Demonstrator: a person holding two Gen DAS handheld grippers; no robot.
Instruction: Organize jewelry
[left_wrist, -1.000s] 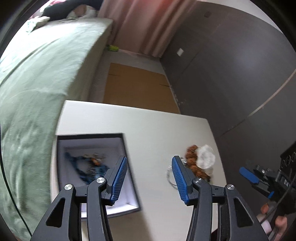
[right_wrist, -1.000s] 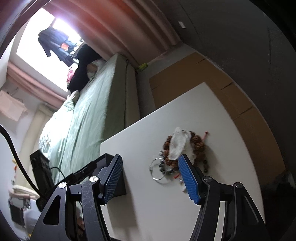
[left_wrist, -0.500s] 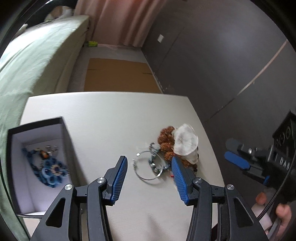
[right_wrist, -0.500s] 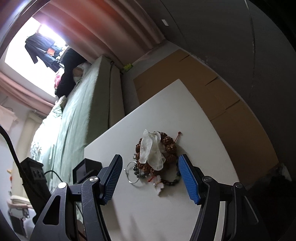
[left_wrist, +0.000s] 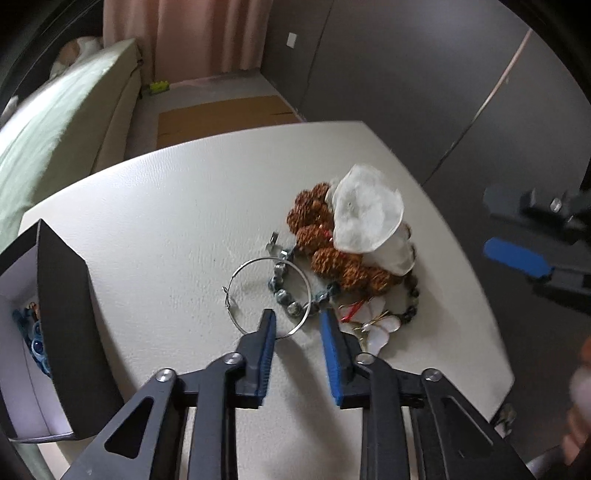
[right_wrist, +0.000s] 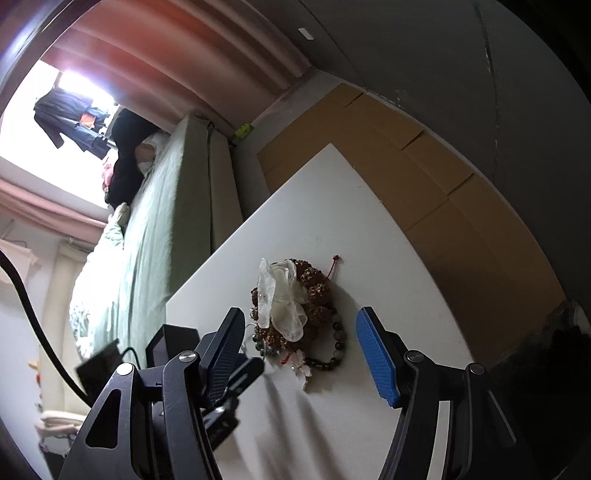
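A pile of jewelry lies on the white table (left_wrist: 177, 206): a silver hoop (left_wrist: 266, 295), a brown seed-bead bracelet (left_wrist: 325, 240), a white sheer flower piece (left_wrist: 365, 218), a dark stone-bead bracelet (left_wrist: 291, 302) and a white flower charm (left_wrist: 380, 328). My left gripper (left_wrist: 297, 321) is open, its tips straddling the near rim of the hoop. My right gripper (right_wrist: 299, 332) is open, held over the pile (right_wrist: 291, 306) from the other side; it also shows in the left wrist view (left_wrist: 517, 254). An open black box (left_wrist: 62, 314) at the left holds blue beaded jewelry (left_wrist: 33, 332).
A green bed (left_wrist: 55, 122) runs along the far left. Cardboard sheets (left_wrist: 221, 114) lie on the floor beyond the table. A dark wall (left_wrist: 424, 92) stands to the right. The table's right edge is close behind the pile.
My left gripper has swung right from the box and come down to the pile, its jaws narrowing around the hoop's edge. My right gripper has moved closer over the pile.
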